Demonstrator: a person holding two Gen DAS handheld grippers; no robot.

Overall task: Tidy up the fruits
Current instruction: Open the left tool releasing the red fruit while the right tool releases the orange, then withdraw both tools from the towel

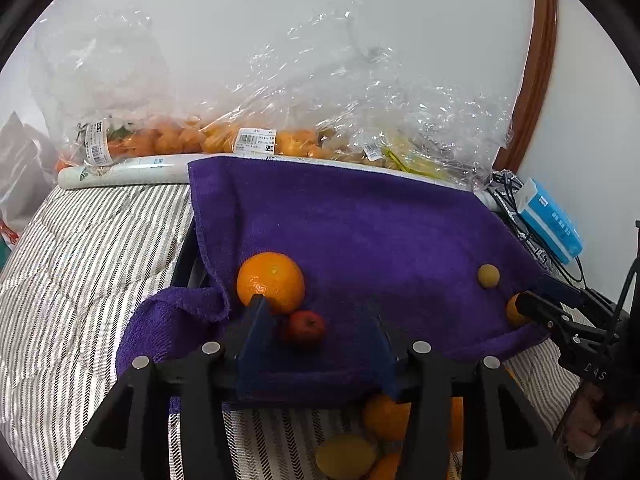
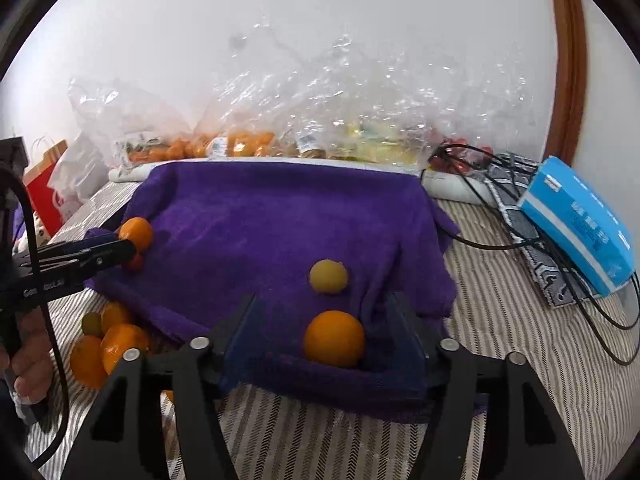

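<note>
A purple towel (image 1: 360, 232) (image 2: 280, 216) covers a raised surface on the striped bed. On it lie a large orange (image 1: 270, 282) (image 2: 136, 234), a small red apple (image 1: 306, 327), a small yellow-green fruit (image 1: 488, 276) (image 2: 328, 277) and a second orange (image 2: 334, 339) (image 1: 516, 312). My left gripper (image 1: 316, 320) is open, its jaws on either side of the red apple, the left jaw against the large orange. My right gripper (image 2: 324, 320) is open around the second orange. Loose oranges and a lemon (image 1: 346, 456) lie in a pile (image 2: 108, 344) on the bed below the towel.
Clear plastic bags of fruit (image 1: 248, 136) (image 2: 280, 128) line the wall behind a white roll (image 1: 124, 172). A blue tissue box (image 1: 548, 220) (image 2: 580, 220) and black cables (image 2: 520, 240) lie at the right. A red bag (image 2: 44, 192) stands at the left.
</note>
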